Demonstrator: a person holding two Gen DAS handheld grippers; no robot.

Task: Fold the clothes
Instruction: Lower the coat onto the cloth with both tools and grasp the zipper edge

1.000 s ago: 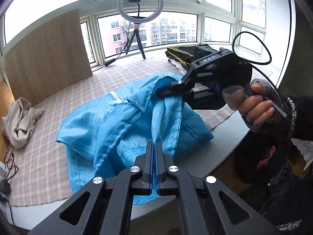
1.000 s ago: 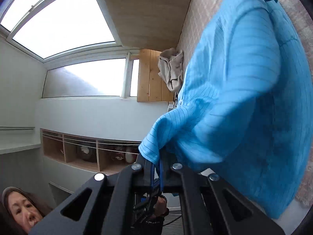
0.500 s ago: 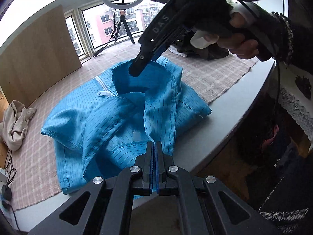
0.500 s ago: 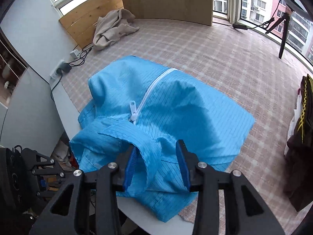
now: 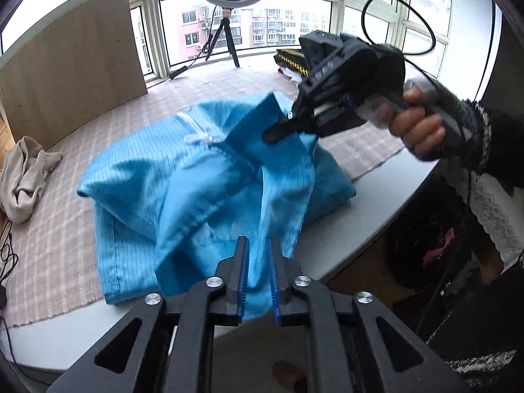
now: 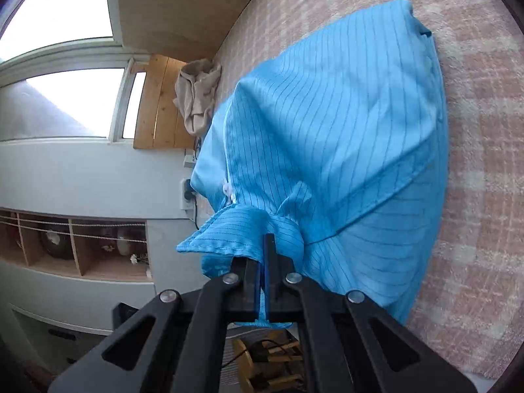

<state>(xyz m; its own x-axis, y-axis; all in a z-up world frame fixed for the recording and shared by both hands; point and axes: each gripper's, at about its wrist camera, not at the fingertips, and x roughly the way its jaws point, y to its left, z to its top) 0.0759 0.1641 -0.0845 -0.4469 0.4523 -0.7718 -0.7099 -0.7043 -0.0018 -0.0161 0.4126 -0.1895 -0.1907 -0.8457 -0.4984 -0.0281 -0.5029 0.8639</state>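
Note:
A blue pinstriped zip jacket (image 5: 183, 190) lies bunched on a pink checked mat (image 5: 59, 255) near the table's front edge. At the bottom of the left wrist view, my left gripper (image 5: 258, 245) has its jaws opening, with a loose fold of the jacket's hem between the blue pads. A hand (image 5: 416, 127) holds my right gripper (image 5: 270, 136) at the upper right, its tip pinching the raised collar. In the right wrist view, the right gripper (image 6: 263, 250) is shut on the collar's edge (image 6: 229, 229), and the jacket (image 6: 344, 131) spreads out beyond it.
A beige cloth (image 5: 23, 177) lies at the mat's left end by a wooden board (image 5: 72, 65). Dark folded clothes (image 5: 291, 62) and a ring light tripod (image 5: 226, 42) stand at the back. The grey table edge (image 5: 376, 209) curves along the right. Cables (image 5: 6, 255) trail at the left.
The right gripper, open over the collar half a second ago, has come down, rolled over and shut on the collar. The left jaws, shut on the hem before, have parted slightly.

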